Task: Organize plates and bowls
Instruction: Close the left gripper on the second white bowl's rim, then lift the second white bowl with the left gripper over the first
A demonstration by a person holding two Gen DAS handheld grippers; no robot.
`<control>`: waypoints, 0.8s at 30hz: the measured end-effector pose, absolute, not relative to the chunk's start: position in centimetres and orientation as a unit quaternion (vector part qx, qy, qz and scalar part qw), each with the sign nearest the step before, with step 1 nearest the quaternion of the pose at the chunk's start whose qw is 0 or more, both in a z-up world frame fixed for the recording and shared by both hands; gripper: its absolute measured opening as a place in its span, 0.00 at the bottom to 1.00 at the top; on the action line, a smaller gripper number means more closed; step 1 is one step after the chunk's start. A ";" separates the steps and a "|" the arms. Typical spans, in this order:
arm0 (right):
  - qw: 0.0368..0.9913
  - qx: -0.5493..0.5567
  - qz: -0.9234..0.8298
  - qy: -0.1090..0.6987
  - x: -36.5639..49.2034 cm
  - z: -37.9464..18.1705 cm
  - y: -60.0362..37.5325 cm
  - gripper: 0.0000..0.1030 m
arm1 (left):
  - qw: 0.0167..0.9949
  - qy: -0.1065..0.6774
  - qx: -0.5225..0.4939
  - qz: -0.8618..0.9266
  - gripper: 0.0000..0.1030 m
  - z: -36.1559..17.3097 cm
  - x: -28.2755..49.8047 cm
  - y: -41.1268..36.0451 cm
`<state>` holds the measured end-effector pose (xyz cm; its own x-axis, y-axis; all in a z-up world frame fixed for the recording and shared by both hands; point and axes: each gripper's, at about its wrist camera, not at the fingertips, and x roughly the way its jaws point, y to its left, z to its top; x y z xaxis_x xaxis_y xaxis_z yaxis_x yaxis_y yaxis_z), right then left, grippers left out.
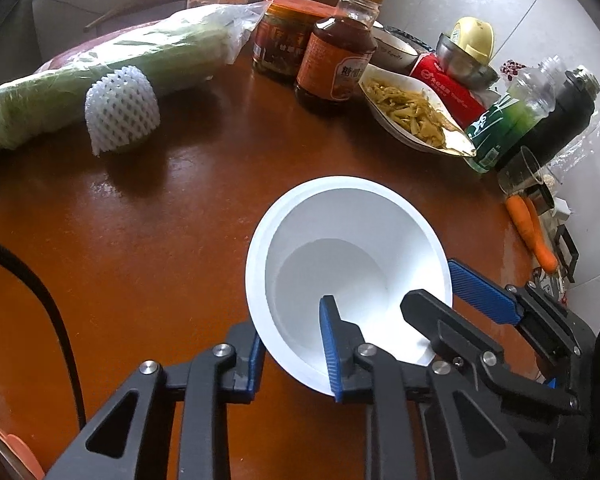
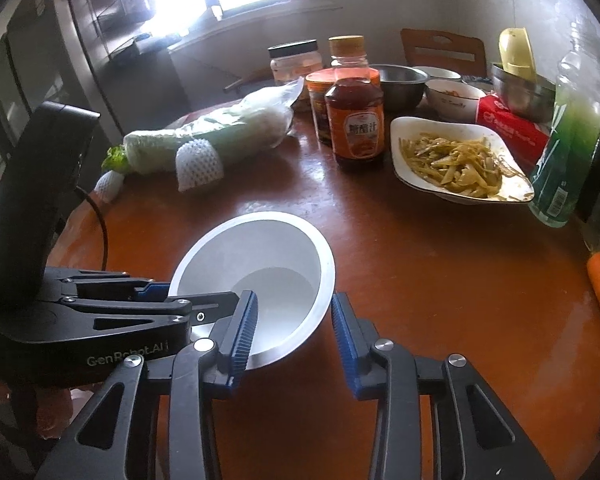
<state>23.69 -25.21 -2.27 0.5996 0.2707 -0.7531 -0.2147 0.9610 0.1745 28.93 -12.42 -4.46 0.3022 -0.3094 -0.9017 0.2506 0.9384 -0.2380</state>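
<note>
Glossy reddish-brown wood formed the round table (image 1: 148, 216), which was crowded at its far side with jars, bottles and food. Near its front edge sat a white, deep, round plastic bowl (image 1: 348, 248), tilted towards the cameras.

Both tongs had hold of that bowl. The left gripper (image 1: 292, 352) pinched the bowl's near rim, one blue ribbed pad inside the wall and the other outside it. The right gripper (image 2: 292, 332) was narrowed across the bowl's rim from the other side, its left pad inside the bowl and its right pad against the outer wall.

Behind the bowl stood a brown sauce bottle with an orange label (image 2: 354, 120). To the bottle's right lay a white oblong dish of yellow shredded vegetables (image 2: 460, 160), and to its left a wrapped green cabbage (image 2: 204, 136).
</note>
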 end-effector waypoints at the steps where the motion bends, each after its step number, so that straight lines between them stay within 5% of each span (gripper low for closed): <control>1: 0.894 0.031 0.135 0.426 23.6 -2.2 -25.1 0.38 | 0.807 0.564 -0.029 -0.174 0.24 -4.4 28.8 -12.3; 24: 0.915 0.000 0.160 0.371 18.7 3.4 -19.9 0.39 | 0.862 0.482 -0.025 -0.155 0.24 2.5 22.9 -7.6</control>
